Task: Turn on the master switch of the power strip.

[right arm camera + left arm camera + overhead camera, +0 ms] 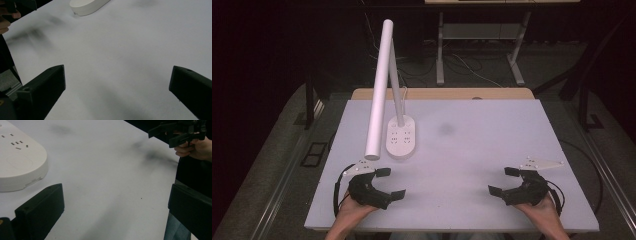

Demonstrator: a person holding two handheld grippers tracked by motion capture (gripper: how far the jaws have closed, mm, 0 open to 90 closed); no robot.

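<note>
1. Table (472,150): a white surface across the centre of the high view, with a faint dark smudge (446,129) just above centre.
2. Lamp (401,137): its white oval base stands at centre-left of the high view; its long white tube (380,90) slants toward the upper left.
3. Left gripper (390,183): lower left of the high view, jaws spread wide, holding nothing.
4. Right gripper (504,180): lower right of the high view, jaws spread wide, holding nothing.
5. Both grippers are well apart from each other.

The white table (472,150) is evenly lit while the surroundings stay dark. Soft smudgy shadows lie ahead of each gripper, and the close-up jaws look slightly blurred.
</note>
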